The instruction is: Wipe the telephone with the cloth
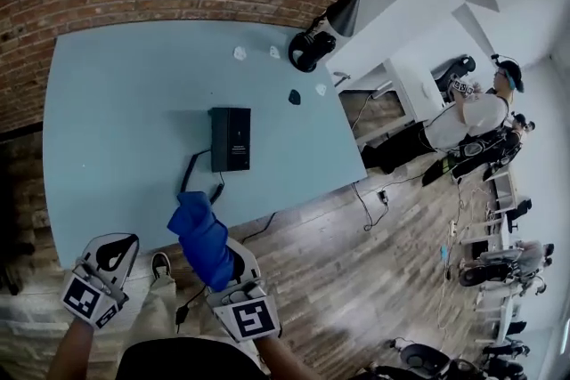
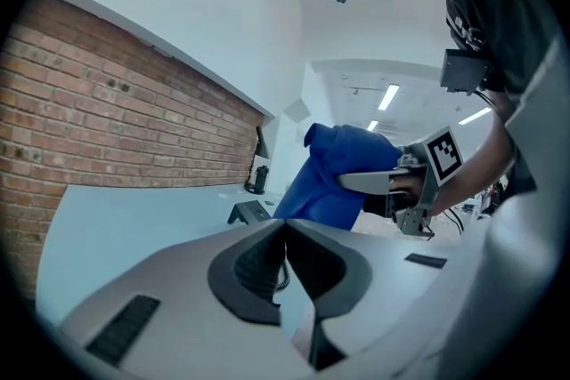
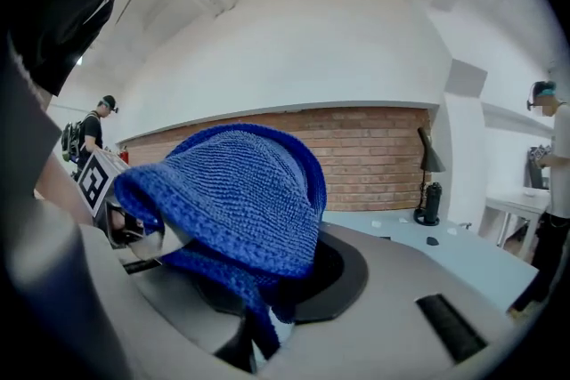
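Right gripper (image 3: pixel 272 307): jaws closed on the blue cloth (image 3: pixel 240 191), pinching it low down. The rest bunches up and flops over the jaw tips. It is a coarse knit, soft and limp, probably light. It will fold wherever it is pressed, so the bunched mass in front of the jaws would be the wiping face. The hold looks deep enough that the cloth is unlikely to slip free under light rubbing.

Left gripper (image 2: pixel 285 231): jaw tips together, nothing between them. It is held low at the person's left, beside the right gripper and short of the table.

Both grippers are off the near edge of the light blue table (image 1: pixel 116 120), over wood floor.

Telephone (image 1: pixel 230 139): small black rectangular unit, lying flat near the middle of the table, well apart from the cloth. A dark cord (image 1: pixel 191 169) runs from its near left side towards the table edge. The shell is probably hard plastic, smooth and fairly light, so it may slide under a sideways wipe. The empty left gripper could steady it at an edge. Handset detail is too small to read.

Farther off, a black lamp (image 1: pixel 331 22) stands at the far right corner, with a few small scraps near it. People stand in the background, right.
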A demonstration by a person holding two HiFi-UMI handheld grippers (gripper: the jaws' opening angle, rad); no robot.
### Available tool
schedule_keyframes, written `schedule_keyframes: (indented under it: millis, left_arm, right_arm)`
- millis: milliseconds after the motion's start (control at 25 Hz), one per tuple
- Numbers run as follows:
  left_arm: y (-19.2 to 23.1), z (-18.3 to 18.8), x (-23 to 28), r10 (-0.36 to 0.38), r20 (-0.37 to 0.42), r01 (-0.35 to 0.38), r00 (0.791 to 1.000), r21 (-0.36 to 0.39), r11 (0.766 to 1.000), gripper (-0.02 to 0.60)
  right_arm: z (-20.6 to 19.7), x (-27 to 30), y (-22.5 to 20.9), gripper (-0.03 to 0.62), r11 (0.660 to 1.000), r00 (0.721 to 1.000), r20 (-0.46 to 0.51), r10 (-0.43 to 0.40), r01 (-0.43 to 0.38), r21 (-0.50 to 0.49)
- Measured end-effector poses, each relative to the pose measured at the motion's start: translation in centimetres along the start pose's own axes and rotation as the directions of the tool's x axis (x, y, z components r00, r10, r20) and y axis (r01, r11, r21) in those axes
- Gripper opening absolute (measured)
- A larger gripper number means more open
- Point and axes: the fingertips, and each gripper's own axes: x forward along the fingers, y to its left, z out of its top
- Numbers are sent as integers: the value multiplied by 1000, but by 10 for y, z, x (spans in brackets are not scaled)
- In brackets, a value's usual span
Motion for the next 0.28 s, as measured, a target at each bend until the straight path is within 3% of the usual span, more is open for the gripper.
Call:
schedule_keyframes:
  millis: [280]
  left_arm:
    - [-80, 19, 32, -98, 16, 97, 995, 54, 994, 12]
  right_arm:
    - [15, -76, -29, 81, 995, 992, 87, -91, 88, 38]
